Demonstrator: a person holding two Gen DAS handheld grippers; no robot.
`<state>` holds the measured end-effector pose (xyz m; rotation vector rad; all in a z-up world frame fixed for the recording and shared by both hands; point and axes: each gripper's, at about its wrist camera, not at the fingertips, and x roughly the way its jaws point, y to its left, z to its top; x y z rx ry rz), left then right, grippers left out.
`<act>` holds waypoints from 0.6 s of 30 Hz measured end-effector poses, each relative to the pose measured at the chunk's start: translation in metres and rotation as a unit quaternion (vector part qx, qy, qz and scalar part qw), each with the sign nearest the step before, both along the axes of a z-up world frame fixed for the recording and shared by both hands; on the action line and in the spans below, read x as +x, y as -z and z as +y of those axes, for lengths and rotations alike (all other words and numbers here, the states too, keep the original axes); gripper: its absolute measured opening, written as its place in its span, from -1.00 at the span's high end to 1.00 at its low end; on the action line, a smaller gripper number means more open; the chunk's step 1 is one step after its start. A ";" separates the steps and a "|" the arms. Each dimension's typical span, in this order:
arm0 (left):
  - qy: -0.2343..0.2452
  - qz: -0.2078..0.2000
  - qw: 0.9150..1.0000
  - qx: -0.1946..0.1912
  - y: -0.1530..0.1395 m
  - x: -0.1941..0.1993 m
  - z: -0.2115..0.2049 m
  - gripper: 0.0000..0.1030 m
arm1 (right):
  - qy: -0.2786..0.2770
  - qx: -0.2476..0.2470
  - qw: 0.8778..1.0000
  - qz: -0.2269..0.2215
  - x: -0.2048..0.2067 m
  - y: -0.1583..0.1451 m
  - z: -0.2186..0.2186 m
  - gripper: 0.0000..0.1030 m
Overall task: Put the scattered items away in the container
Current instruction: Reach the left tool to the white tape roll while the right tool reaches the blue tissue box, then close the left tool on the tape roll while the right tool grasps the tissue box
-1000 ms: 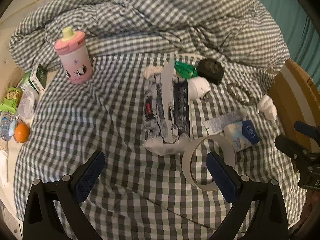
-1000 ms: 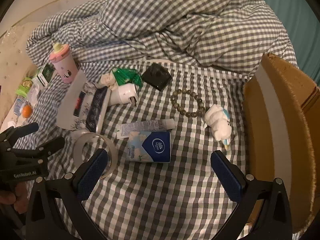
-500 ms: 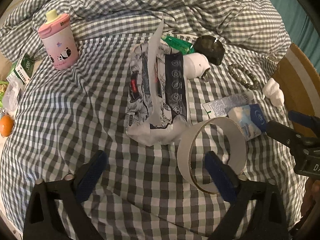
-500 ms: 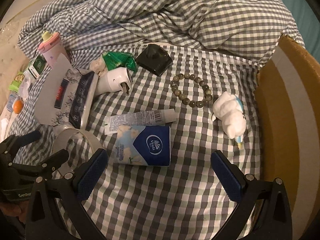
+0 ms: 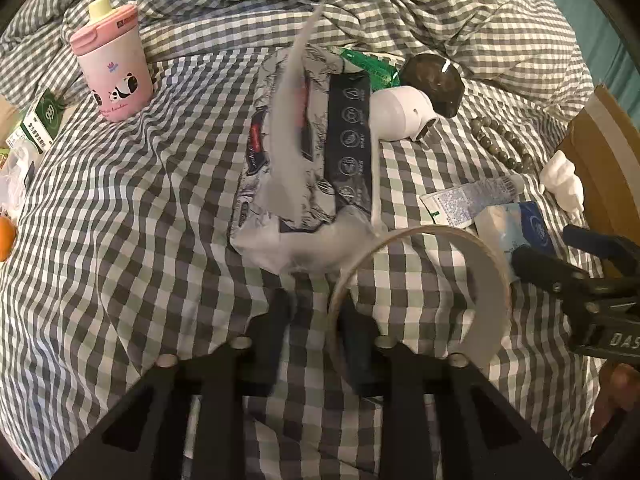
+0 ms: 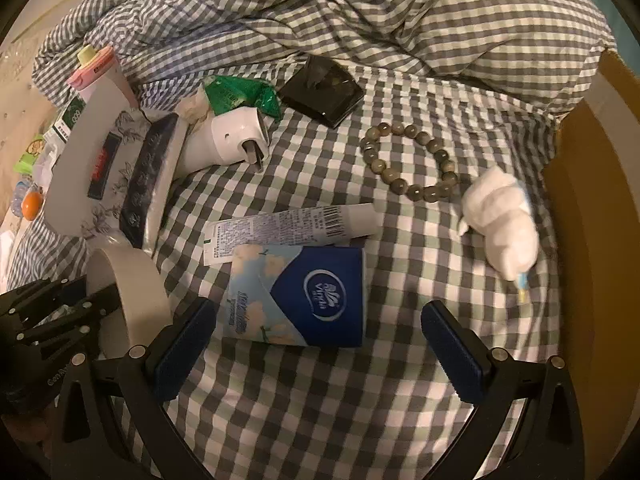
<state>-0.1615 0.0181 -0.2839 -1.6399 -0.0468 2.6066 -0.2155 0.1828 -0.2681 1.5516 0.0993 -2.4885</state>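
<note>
My left gripper (image 5: 316,344) has closed on the near wall of a beige tape ring (image 5: 486,300), one finger inside and one outside; the ring also shows in the right wrist view (image 6: 140,292). My right gripper (image 6: 320,344) is open, its fingers on either side of a blue tissue pack (image 6: 304,296). Behind the pack lie a white tube (image 6: 292,228), a bead bracelet (image 6: 408,160), a white plush toy (image 6: 504,220), a white charger plug (image 6: 228,140), a black box (image 6: 324,88) and a green packet (image 6: 240,92). The cardboard box (image 6: 592,200) stands at the right.
A grey wet-wipes pack (image 5: 308,152) lies mid-bed, a pink cup (image 5: 114,68) stands at the back left. A rumpled checked duvet (image 5: 360,4) lies behind. A small medicine box (image 5: 40,120) and an orange ball (image 5: 6,236) sit at the left edge.
The left gripper moved forward and its fingers closed from wide open onto the tape ring's wall. The right gripper moved forward and down over the blue tissue pack, still open.
</note>
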 end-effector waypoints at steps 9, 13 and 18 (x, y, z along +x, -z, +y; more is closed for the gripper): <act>0.005 0.011 1.000 0.011 -0.006 0.002 -0.002 0.77 | -0.011 -0.001 1.000 -0.005 -0.004 0.007 -0.009 -0.94; 0.008 0.013 1.000 0.009 -0.008 0.002 -0.001 0.77 | -0.014 -0.002 1.000 -0.014 -0.005 0.012 -0.011 -0.42; 0.011 0.017 1.000 0.006 -0.009 0.003 0.000 0.77 | -0.021 -0.001 1.000 -0.012 -0.002 0.011 -0.013 -0.42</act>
